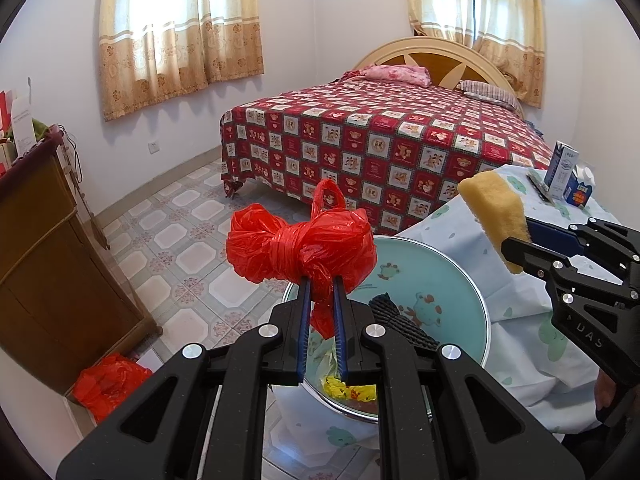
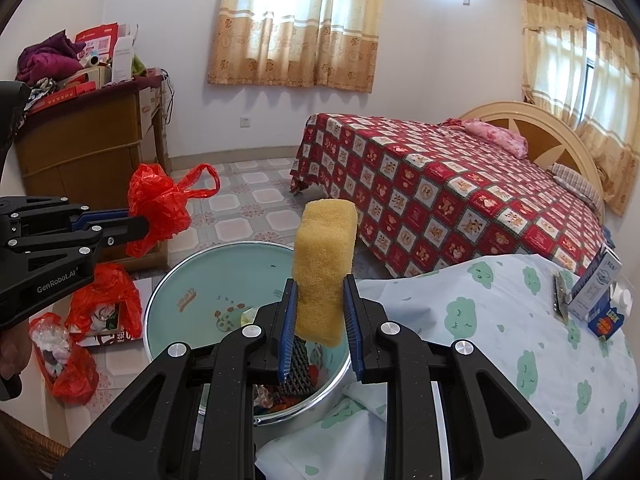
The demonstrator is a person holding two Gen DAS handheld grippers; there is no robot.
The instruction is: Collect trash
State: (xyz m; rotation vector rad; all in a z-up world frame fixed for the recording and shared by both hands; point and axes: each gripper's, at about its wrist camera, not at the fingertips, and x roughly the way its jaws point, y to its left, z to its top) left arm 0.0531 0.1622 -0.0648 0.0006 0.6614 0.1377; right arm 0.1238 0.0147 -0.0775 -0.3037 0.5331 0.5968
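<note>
My left gripper [image 1: 321,280] is shut on a knotted red plastic bag [image 1: 300,246] and holds it in the air above a light blue basin [image 1: 460,280]. The bag also shows in the right wrist view [image 2: 160,204]. My right gripper [image 2: 320,280] is shut on a yellow sponge [image 2: 324,264], upright, over the same basin [image 2: 192,280]. The sponge shows at the right in the left wrist view [image 1: 496,216]. The basin holds black foam netting [image 1: 400,320] and colourful wrappers [image 1: 348,392].
A table with a cloud-print cloth [image 2: 500,340] carries milk cartons [image 2: 596,292]. Red bags of trash [image 2: 80,336] lie on the tiled floor beside a wooden cabinet [image 2: 84,148]. A bed with a red checked cover [image 2: 460,200] stands behind.
</note>
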